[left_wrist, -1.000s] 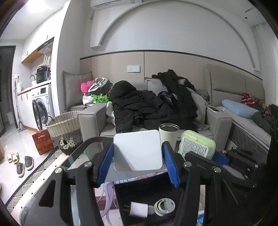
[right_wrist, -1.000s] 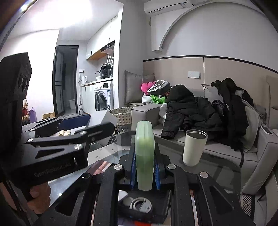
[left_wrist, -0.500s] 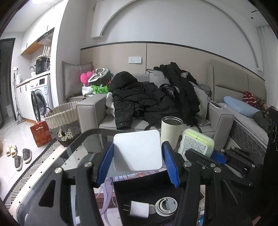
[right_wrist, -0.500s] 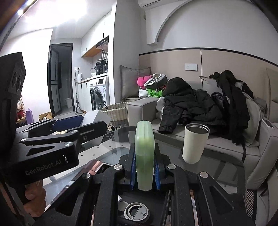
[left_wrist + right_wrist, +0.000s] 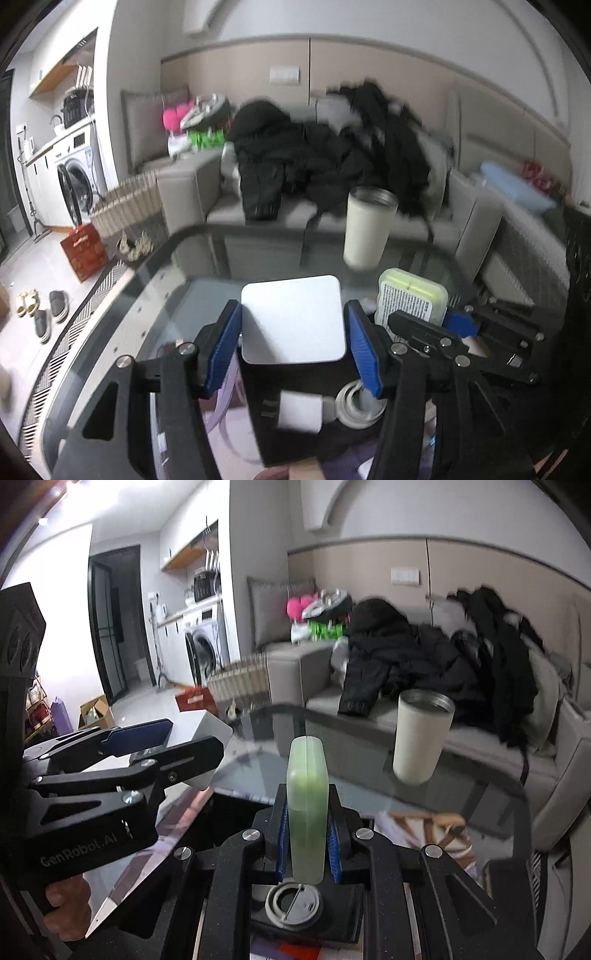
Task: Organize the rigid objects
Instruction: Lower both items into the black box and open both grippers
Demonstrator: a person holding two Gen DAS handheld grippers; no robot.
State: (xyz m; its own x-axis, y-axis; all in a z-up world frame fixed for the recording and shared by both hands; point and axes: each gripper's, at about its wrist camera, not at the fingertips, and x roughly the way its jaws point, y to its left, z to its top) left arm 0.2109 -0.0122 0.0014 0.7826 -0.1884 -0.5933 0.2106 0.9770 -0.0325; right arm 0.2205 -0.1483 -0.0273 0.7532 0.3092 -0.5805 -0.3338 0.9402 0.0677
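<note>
Right claw (image 5: pixel 307 843) pinches a smooth, translucent green case (image 5: pixel 307 812).

Living room of a small flat, open to a kitchen corner. A grey sofa (image 5: pixel 192 184) heaped with dark coats (image 5: pixel 295 158) stands behind a glass tabletop (image 5: pixel 207 258). At left, a front-loading washing machine (image 5: pixel 75 181) sits under a counter with wall cupboards (image 5: pixel 188 542); a wicker basket (image 5: pixel 125 203) and slippers (image 5: pixel 40 306) rest on the tiled floor.

Bright ceiling glare (upper left), seemingly motion-blurred background, fisheye-bent edges.
</note>
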